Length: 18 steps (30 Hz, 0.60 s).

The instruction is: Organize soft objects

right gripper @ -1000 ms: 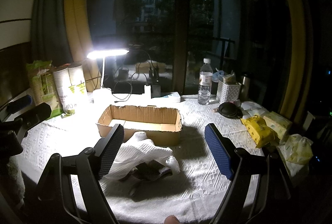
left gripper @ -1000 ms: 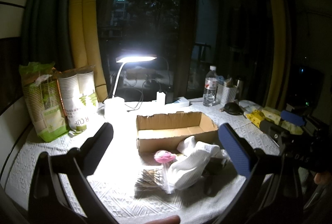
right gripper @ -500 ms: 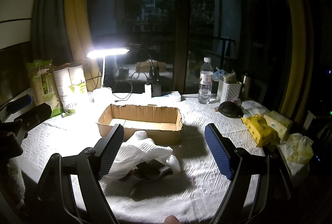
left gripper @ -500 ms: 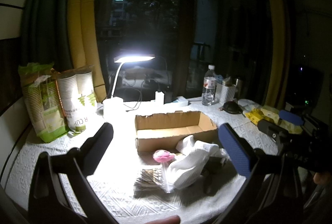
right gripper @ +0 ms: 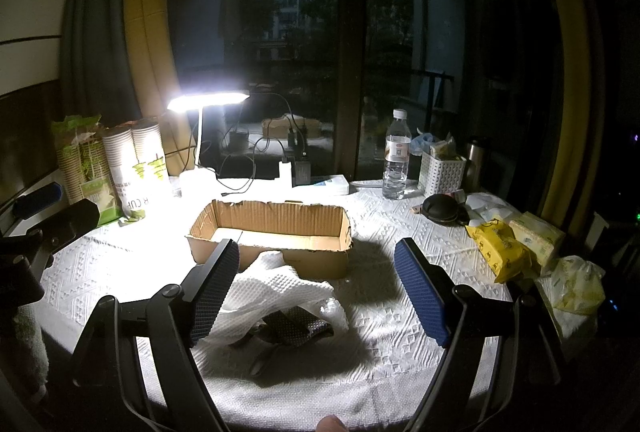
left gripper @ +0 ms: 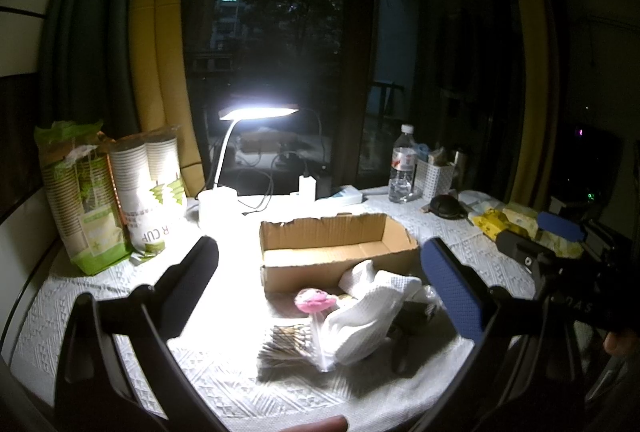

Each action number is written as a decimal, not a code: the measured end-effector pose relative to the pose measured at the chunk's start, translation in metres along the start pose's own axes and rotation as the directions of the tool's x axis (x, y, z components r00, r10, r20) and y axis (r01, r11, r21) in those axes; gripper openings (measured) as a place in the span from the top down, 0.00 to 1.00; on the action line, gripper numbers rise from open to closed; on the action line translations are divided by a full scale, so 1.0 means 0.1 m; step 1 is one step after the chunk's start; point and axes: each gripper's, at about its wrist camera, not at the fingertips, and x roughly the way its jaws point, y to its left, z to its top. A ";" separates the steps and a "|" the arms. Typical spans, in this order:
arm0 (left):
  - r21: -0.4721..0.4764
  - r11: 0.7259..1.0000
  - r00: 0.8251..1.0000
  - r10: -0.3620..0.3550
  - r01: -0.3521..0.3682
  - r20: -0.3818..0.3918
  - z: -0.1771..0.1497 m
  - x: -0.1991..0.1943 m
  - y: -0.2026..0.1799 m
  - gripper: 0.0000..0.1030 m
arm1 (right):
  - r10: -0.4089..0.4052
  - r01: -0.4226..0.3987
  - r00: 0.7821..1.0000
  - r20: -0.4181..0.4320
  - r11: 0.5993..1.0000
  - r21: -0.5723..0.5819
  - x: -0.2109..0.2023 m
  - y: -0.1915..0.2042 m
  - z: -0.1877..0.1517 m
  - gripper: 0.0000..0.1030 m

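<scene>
An open cardboard box (left gripper: 336,252) (right gripper: 276,232) stands mid-table and looks empty. In front of it lies a pile: a white cloth (left gripper: 368,316) (right gripper: 272,292), a pink soft item (left gripper: 314,301), a clear bag of brown sticks (left gripper: 288,346) and a dark patterned item (right gripper: 292,324) under the cloth. My left gripper (left gripper: 324,292) is open and empty, held above the pile. My right gripper (right gripper: 316,296) is open and empty, its left finger (right gripper: 214,292) over the cloth's left edge.
A lit desk lamp (left gripper: 256,112) stands behind the box. Sleeves of paper cups (left gripper: 148,192) are at the back left. A water bottle (right gripper: 396,156), a white basket (right gripper: 440,172), a dark pouch (right gripper: 442,208) and yellow packs (right gripper: 500,244) crowd the right side.
</scene>
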 end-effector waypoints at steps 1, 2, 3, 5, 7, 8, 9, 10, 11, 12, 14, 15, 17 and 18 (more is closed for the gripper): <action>0.000 1.000 1.000 0.000 0.000 0.000 0.00 0.00 0.00 0.01 | 0.000 0.000 1.000 0.000 1.000 0.000 0.00 0.00 0.00 0.20; 0.000 1.000 1.000 0.000 0.000 0.000 0.00 0.00 0.00 0.01 | 0.000 0.000 1.000 0.000 1.000 0.000 0.00 0.00 0.00 0.20; 0.000 1.000 1.000 0.001 -0.001 0.000 0.00 0.00 0.00 0.01 | 0.000 0.000 1.000 0.000 1.000 0.000 0.00 0.00 0.00 0.20; -0.001 1.000 1.000 0.000 0.000 0.000 0.00 0.00 0.00 0.01 | 0.000 0.000 1.000 -0.001 1.000 0.000 0.00 0.00 0.00 0.20; 0.000 1.000 1.000 0.000 0.000 0.001 0.00 0.00 0.00 0.01 | 0.000 0.000 1.000 -0.001 1.000 0.000 0.00 0.01 0.00 0.20; 0.000 1.000 1.000 0.000 0.000 0.000 0.00 0.00 0.00 0.01 | 0.000 0.000 1.000 -0.001 1.000 0.000 0.01 0.01 0.00 0.20; 0.000 1.000 1.000 0.000 0.000 0.000 0.00 0.00 0.00 0.01 | 0.000 0.000 1.000 -0.002 1.000 0.000 0.01 0.01 0.01 0.20; 0.000 1.000 1.000 -0.001 0.001 0.000 -0.01 0.00 0.00 0.01 | 0.000 0.000 1.000 -0.002 1.000 0.000 0.01 0.01 0.01 0.20; 0.000 1.000 1.000 0.000 0.000 0.000 0.00 0.00 0.00 0.01 | 0.000 0.000 1.000 -0.002 1.000 -0.001 0.03 0.03 -0.01 0.20; 0.000 1.000 1.000 0.000 0.000 -0.001 0.00 0.00 0.00 0.01 | 0.000 0.000 1.000 -0.002 1.000 -0.001 0.03 0.03 -0.01 0.20; -0.001 1.000 1.000 0.000 0.000 0.000 0.00 0.00 0.00 0.01 | 0.000 0.000 1.000 -0.002 1.000 -0.001 0.03 0.03 0.00 0.20; 0.000 1.000 1.000 0.000 0.000 0.000 0.00 0.00 0.00 0.01 | 0.001 -0.001 1.000 -0.003 1.000 0.000 0.03 0.02 0.00 0.20; 0.000 1.000 1.000 0.001 -0.001 -0.001 0.00 0.00 0.00 0.01 | 0.001 -0.001 1.000 -0.004 1.000 0.000 0.03 0.02 0.00 0.20; 0.000 1.000 1.000 0.000 0.000 -0.001 0.00 0.00 0.00 0.01 | 0.001 -0.001 1.000 -0.004 1.000 0.000 0.03 0.02 0.00 0.20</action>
